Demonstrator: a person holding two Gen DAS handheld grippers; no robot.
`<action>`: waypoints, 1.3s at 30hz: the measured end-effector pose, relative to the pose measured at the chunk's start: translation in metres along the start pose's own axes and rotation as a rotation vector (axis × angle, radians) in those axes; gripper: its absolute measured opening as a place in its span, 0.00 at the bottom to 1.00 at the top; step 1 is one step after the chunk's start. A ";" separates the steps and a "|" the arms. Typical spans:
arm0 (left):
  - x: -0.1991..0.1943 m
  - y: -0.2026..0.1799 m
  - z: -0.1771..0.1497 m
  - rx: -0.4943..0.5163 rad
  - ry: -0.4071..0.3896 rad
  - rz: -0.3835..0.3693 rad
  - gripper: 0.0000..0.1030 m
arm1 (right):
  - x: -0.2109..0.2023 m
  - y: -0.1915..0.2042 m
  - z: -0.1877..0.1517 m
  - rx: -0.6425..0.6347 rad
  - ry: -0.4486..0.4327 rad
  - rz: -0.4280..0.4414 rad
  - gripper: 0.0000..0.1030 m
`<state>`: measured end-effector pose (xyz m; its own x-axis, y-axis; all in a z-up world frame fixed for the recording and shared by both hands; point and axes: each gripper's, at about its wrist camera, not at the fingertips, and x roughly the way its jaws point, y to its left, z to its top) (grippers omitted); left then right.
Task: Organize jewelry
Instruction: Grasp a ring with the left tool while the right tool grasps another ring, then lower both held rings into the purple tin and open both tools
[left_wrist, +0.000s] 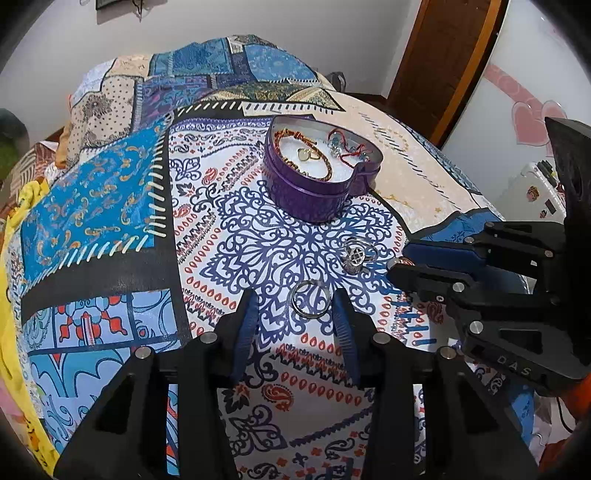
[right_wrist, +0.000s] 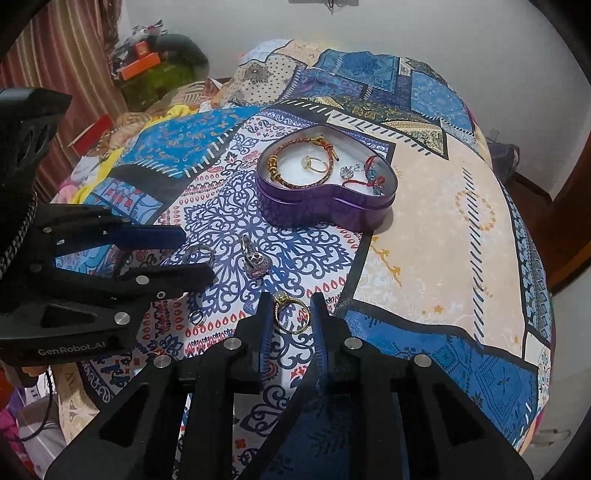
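Left tool (left_wrist: 295, 299) sits low on the patterned bedspread (left_wrist: 110, 206), fingers spread wide on either side of a plain silver ring (left_wrist: 310, 298), not touching it. Next over, an ornate silver ring (right_wrist: 254, 260) lies loose. Right tool (right_wrist: 290, 308) is also parted, bracketing a gold ring (right_wrist: 291, 312). Behind them all, the purple heart tin (right_wrist: 325, 206) holds bracelets.

Patchwork bedspread (left_wrist: 110, 206); heart tin (left_wrist: 310, 195); loose rings (left_wrist: 309, 298).
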<state>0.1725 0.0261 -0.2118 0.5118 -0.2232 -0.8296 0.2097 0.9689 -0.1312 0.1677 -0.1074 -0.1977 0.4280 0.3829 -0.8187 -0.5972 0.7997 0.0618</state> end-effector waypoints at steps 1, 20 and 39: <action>0.000 -0.001 0.000 0.005 -0.007 0.007 0.33 | 0.000 0.000 0.000 0.002 -0.001 0.001 0.17; -0.030 -0.005 0.013 0.001 -0.085 0.031 0.20 | -0.028 -0.011 0.012 0.065 -0.082 -0.007 0.17; -0.066 -0.010 0.052 0.012 -0.229 0.038 0.20 | -0.063 -0.026 0.046 0.093 -0.230 -0.029 0.17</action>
<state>0.1803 0.0257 -0.1276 0.6950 -0.2064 -0.6887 0.1959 0.9760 -0.0949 0.1871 -0.1313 -0.1213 0.5935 0.4458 -0.6701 -0.5220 0.8469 0.1011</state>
